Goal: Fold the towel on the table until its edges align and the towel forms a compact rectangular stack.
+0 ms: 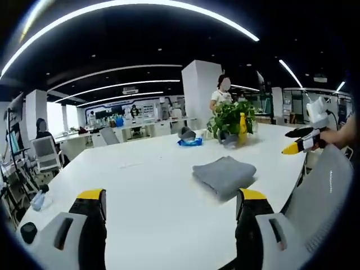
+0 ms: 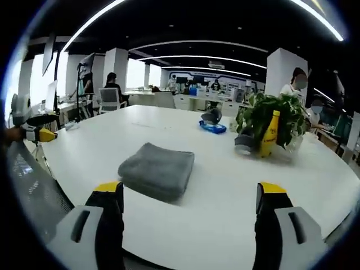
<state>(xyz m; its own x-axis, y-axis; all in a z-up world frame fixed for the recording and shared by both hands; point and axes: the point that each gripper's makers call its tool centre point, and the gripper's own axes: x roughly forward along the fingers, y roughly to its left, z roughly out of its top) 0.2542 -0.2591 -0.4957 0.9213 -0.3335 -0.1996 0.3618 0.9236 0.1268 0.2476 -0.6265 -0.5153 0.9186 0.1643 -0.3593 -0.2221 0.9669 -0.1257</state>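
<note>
Ahead of the left gripper (image 1: 170,216), whose jaws stand wide apart and hold nothing, the grey towel (image 1: 224,175) lies folded in a compact stack on the white table (image 1: 140,185), with a potted plant (image 1: 229,117) and a yellow bottle (image 1: 243,124) beyond it and the right gripper (image 1: 301,140) at the far right. Likewise in the right gripper view, the right gripper (image 2: 191,211) is spread wide and empty, the folded towel (image 2: 157,169) resting on the table (image 2: 225,185) just beyond its jaws, the left gripper (image 2: 39,126) off at the left edge.

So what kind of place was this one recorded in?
Most likely an open-plan office. A large white table holds the folded towel and a potted plant, desks with office chairs stand behind, and long strip lights run across a dark ceiling.
</note>
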